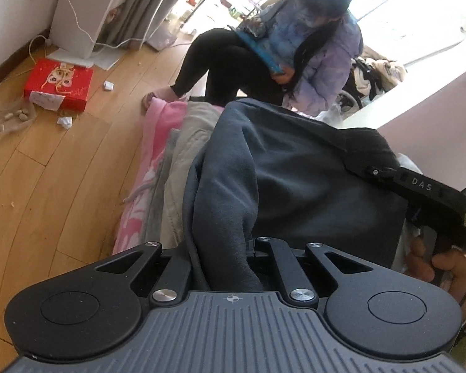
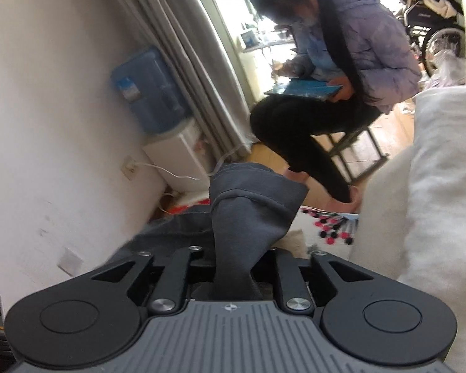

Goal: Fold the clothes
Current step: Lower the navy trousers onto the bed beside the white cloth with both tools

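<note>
Wooden floor [image 1: 62, 161]; grey garment [image 1: 295, 180] seemingly lengthwise.

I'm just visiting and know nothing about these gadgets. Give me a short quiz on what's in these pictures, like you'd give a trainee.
1. True or false: the red box lies on the bed.
2. The left gripper has its fingers shut on: A a shoe, B a dark grey garment, C a pillow.
3. What colour is the piece of the clothes pile lying nearest the wooden floor?
Key: 1 false, it lies on the floor; 2 B; 3 pink, the pink garment.
</note>
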Available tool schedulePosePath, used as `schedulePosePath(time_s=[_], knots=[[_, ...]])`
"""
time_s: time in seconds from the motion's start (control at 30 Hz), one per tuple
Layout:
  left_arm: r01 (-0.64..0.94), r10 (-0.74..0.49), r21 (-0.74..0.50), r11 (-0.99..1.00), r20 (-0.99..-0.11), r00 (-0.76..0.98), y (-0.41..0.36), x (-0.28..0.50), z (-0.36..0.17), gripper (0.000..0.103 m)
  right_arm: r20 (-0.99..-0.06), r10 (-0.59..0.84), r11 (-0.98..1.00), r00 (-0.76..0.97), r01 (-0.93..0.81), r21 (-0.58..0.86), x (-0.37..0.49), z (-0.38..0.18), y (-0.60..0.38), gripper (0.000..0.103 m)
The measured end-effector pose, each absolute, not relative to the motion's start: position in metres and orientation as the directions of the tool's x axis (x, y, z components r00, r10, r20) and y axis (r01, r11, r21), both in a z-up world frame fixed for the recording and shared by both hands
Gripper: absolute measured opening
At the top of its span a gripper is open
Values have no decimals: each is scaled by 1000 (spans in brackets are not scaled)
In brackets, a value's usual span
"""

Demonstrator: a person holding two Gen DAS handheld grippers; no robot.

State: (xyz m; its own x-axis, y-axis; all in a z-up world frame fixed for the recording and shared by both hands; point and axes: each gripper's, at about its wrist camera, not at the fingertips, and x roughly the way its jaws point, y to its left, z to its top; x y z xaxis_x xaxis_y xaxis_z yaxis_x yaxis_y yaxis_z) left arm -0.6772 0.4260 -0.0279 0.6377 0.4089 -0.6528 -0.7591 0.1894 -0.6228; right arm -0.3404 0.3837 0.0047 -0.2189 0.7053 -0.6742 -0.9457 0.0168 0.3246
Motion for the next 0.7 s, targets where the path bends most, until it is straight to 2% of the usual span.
schedulePosePath(time_s=[0.03, 0.1, 0.2, 0.3, 0.4, 0.47, 0.5, 0.57, 0.67, 0.7], knots=[[-762, 406, -619, 191, -657, 635, 426, -677, -28, 6, -687, 702, 33, -188, -955, 295, -343, 7, 384, 40], [-763, 399, -618, 189, -661, 635, 426, -677, -30, 6, -681, 719, 46, -138, -969, 245, -346, 16, 379, 46], [-761, 390, -621, 187, -664, 638, 426, -681, -30, 7, -625, 776, 62, -80, -977, 202, -346, 38, 362, 50], [-757, 383, -629, 178, -664, 642, 425, -684, -29, 7, -547, 837, 78, -27, -983, 168, -342, 64, 335, 51], [-751, 375, -640, 163, -664, 647, 424, -686, -29, 7, -501, 863, 46, -59, -980, 194, -340, 81, 305, 51], [-746, 365, -647, 156, -664, 652, 425, -688, -29, 7, -532, 834, -23, -145, -973, 229, -348, 83, 287, 49], [-742, 357, -653, 150, -664, 657, 426, -689, -29, 8, -567, 798, -71, -207, -965, 252, -355, 80, 279, 45], [-720, 325, -680, 138, -656, 682, 430, -693, -30, 17, -639, 719, -150, -273, -959, 240, -378, 64, 266, 39], [-673, 265, -732, 111, -631, 729, 438, -699, -32, 32, -727, 617, -257, -300, -951, 174, -415, 35, 249, 38], [-661, 247, -744, 99, -625, 740, 440, -701, -32, 34, -742, 605, -288, -289, -948, 135, -425, 26, 246, 38]])
